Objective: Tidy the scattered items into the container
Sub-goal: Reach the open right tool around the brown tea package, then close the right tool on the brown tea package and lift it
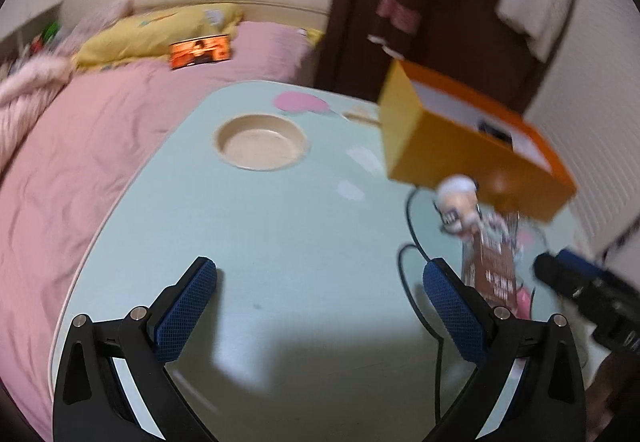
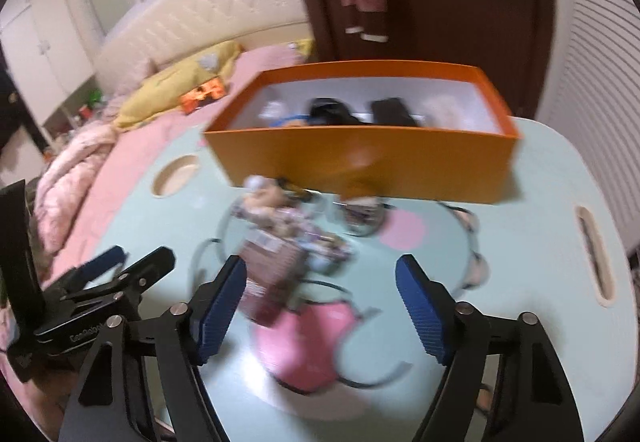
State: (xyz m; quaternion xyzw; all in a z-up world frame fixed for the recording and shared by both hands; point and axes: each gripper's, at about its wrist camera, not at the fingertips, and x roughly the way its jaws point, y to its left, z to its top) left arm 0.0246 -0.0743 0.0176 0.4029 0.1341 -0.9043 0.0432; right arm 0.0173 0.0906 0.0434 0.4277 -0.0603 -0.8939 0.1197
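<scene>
While both views are blurred, the pale green desk (image 2: 532,242) reads clearly, with a pink-covered bed (image 1: 100,146) to its left. An orange box (image 2: 360,162) sits at the far side, dark and pale items already inside. Near it lie scattered things: a pink pouch (image 2: 304,342), a brown packet (image 2: 272,266) and a small figurine (image 1: 456,206). The right hand-held gripper (image 2: 320,302) hovers spread above the pouch, touching nothing. The left hand-held gripper (image 1: 320,302) is spread over bare desk.
</scene>
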